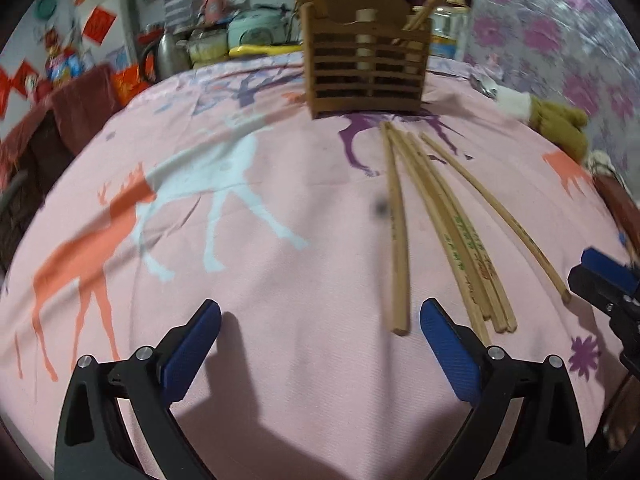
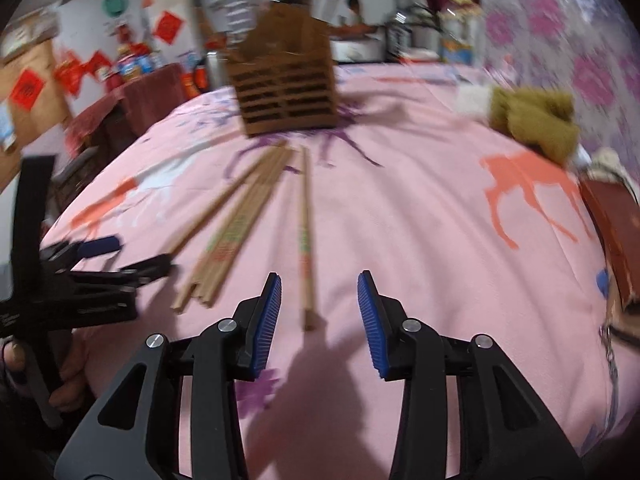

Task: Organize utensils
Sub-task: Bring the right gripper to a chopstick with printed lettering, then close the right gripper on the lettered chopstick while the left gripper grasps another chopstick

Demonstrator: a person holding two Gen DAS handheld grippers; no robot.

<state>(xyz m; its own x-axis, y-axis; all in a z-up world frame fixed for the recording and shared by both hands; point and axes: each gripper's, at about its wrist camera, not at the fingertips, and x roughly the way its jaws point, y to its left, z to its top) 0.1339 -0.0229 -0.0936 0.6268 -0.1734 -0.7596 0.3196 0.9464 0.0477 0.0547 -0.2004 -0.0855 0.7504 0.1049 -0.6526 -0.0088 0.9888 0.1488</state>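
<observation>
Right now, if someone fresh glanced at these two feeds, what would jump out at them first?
Probably the loose wooden chopsticks fanned out on the pink deer-print cloth, pointing toward the slatted wooden utensil holder at the far side, which already has a few sticks in it. Next, both grippers sit open over the cloth: the left gripper just left of the sticks' near ends, and the right gripper with a single chopstick ending between its blue pads, untouched.

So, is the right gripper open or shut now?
Open: the right gripper has a clear gap between its blue pads, nothing held.
</observation>
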